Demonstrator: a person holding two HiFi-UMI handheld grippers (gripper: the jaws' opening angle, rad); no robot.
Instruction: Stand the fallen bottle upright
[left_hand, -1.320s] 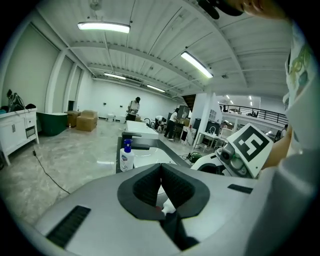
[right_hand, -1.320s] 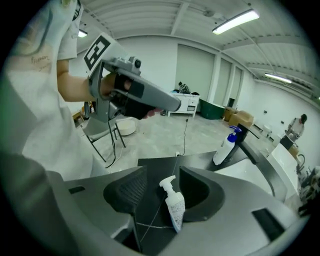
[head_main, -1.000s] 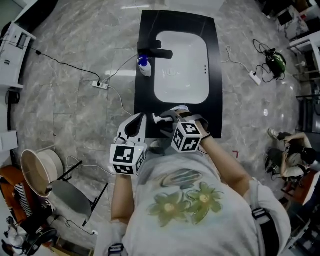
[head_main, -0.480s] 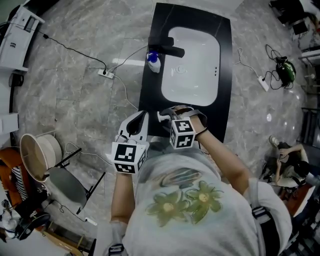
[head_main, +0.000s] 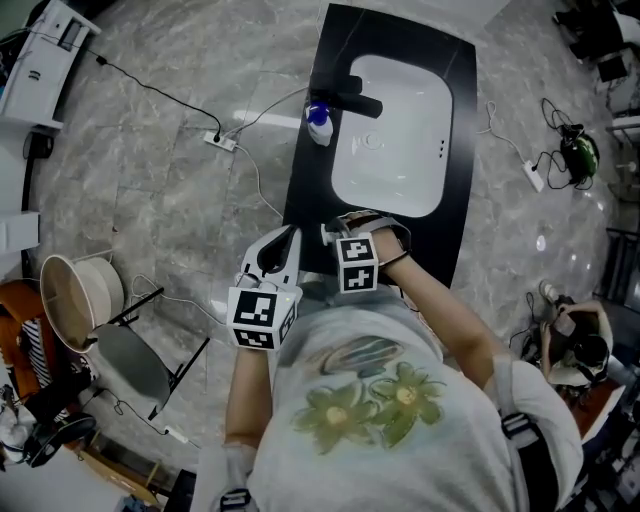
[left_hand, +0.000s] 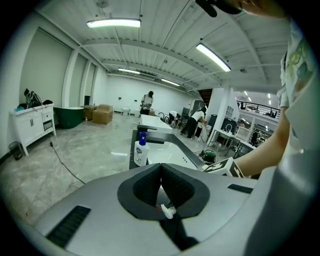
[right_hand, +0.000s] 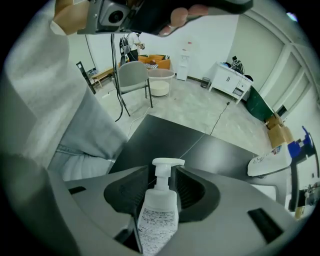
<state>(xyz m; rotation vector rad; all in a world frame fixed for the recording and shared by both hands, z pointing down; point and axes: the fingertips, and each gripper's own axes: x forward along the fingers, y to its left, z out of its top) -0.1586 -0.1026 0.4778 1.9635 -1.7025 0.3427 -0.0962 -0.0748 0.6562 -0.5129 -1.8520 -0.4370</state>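
- Since the earlier frames, the black counter (head_main: 305, 205) and its white sink (head_main: 395, 130) have shifted up and to the right in the head view. This is judged to be camera movement. The right gripper (head_main: 338, 240) has stayed over the counter's near edge with its load.
- The fallen bottle (right_hand: 157, 212), a white pump dispenser, is clamped between the right gripper's jaws. The pads are seated at about the shoulder, just under the pump neck. The pump head points away along the jaws.
- It cannot be told whether the bottle's base touches the counter.
- The left gripper (left_hand: 161, 174) is held just beside the right one with its jaws pressed together and nothing between them.
- A second, blue-capped bottle (head_main: 319, 126) is seen standing upright beside the faucet (head_main: 355, 100), well apart from the work.
- Handling is judged as follows: the bottle is plastic, light and smooth-walled, with some give under pressure. The pump neck is thin and liable to pivot or slip if gripped there.
- A hold on the body's flat sides is considered safest, with the base set down squarely before release, since the narrow, tall form could topple.
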